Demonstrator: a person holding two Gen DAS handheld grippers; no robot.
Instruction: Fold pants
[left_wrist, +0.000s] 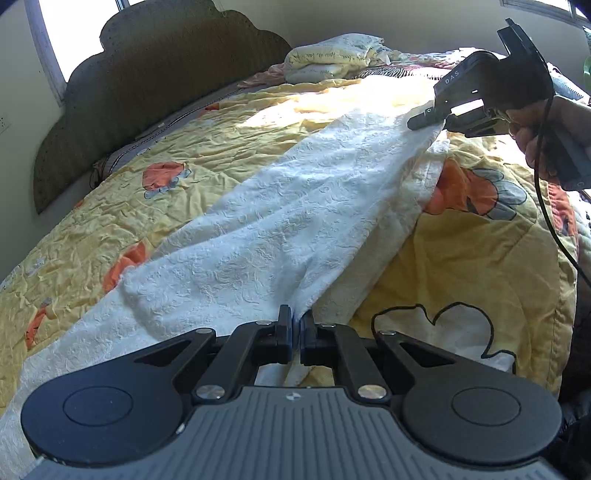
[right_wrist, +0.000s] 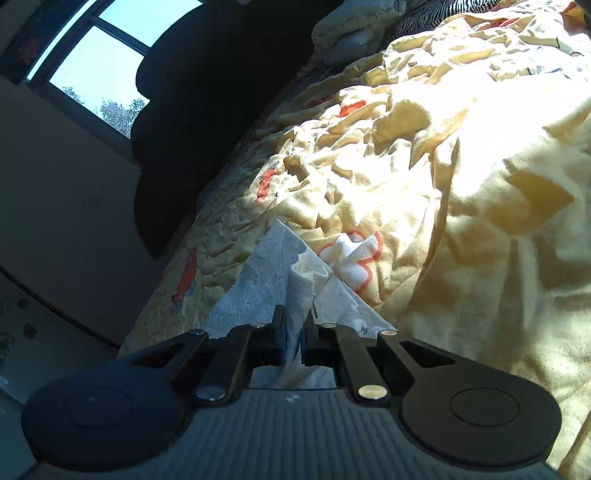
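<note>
One pair of white pants stretches between two grippers, the left gripper and the right gripper, each with jaws clenched on its edge.

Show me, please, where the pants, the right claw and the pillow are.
pants (left_wrist: 280, 206): left wrist view, middle of the white cloth.
right claw (left_wrist: 428, 120): left wrist view, fingertips pinching the cloth.
pillow (left_wrist: 328, 59): left wrist view, its front face.
</note>
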